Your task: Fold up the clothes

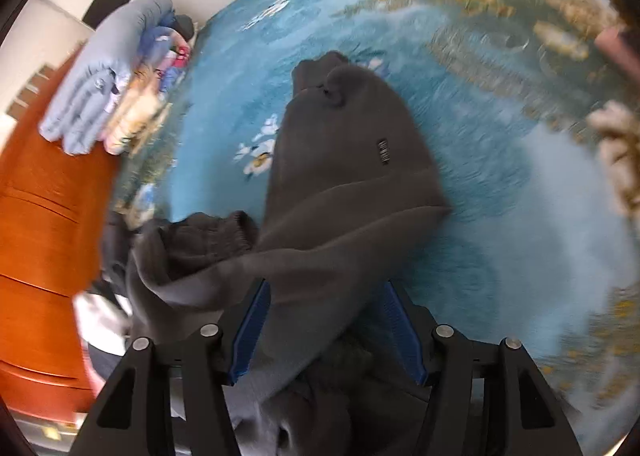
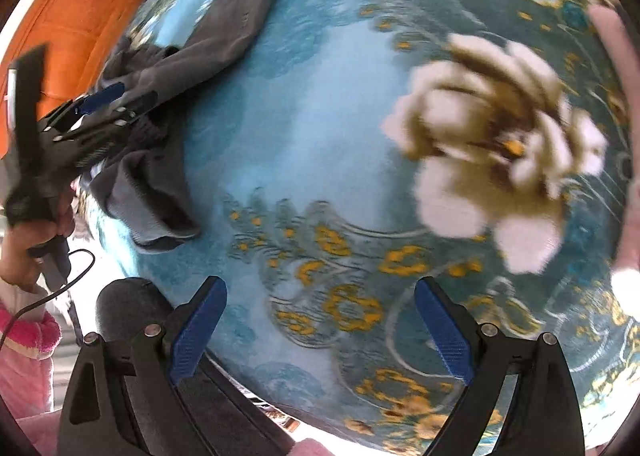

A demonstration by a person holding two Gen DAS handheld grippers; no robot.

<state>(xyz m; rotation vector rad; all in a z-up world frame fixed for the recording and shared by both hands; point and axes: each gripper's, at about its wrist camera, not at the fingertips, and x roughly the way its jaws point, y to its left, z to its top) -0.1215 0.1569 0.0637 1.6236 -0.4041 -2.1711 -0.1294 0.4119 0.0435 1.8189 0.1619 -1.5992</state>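
A dark grey garment, apparently trousers with an elastic waistband, lies stretched across the blue floral bedspread. My left gripper has the garment's near end draped between its blue fingers; the jaws look parted and the cloth hides the tips. In the right wrist view the garment runs from the left gripper toward the far left. My right gripper is open and empty above the bedspread, well right of the garment.
A stack of folded clothes sits at the bedspread's far left edge, by an orange wooden headboard or cabinet. A big white flower pattern marks the bedspread's right. The person's pink sleeve shows at lower left.
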